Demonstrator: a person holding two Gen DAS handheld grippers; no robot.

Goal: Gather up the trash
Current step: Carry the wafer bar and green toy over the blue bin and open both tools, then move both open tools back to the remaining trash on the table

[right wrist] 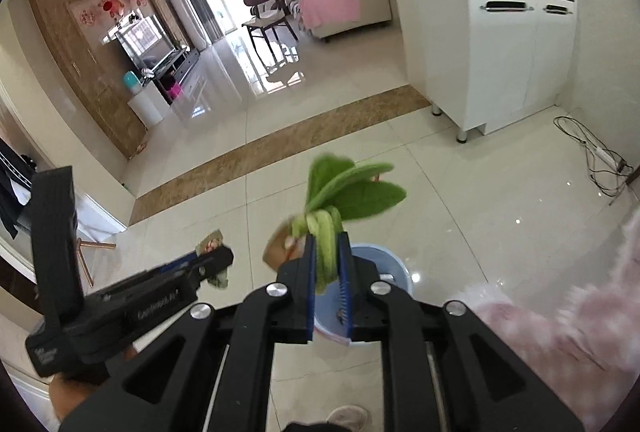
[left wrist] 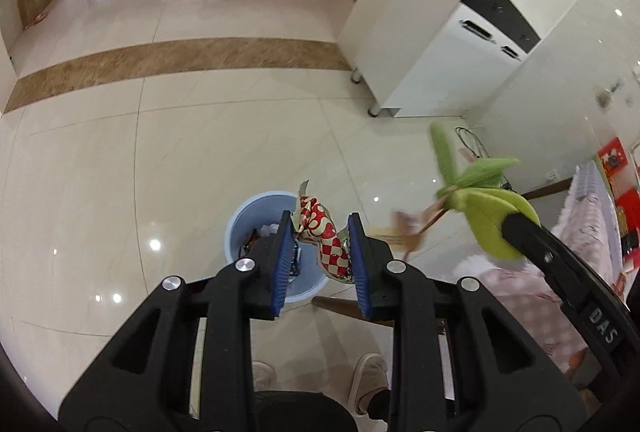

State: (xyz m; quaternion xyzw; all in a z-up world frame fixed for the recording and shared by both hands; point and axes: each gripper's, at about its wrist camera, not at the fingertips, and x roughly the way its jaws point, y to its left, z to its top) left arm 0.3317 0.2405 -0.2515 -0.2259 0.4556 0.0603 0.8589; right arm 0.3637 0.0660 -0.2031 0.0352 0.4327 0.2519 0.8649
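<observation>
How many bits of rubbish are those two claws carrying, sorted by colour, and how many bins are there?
Red-and-white patterned wrapper, in the left claw: 1
Green leafy vegetable scrap, in the right claw: 1
Blue bin on the floor: 1
Total: 3

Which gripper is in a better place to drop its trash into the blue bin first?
Probably the left. The left gripper holds the red checked wrapper right over the blue bin. The right gripper, holding the green leaves, appears beside the bin in the left view.
</observation>
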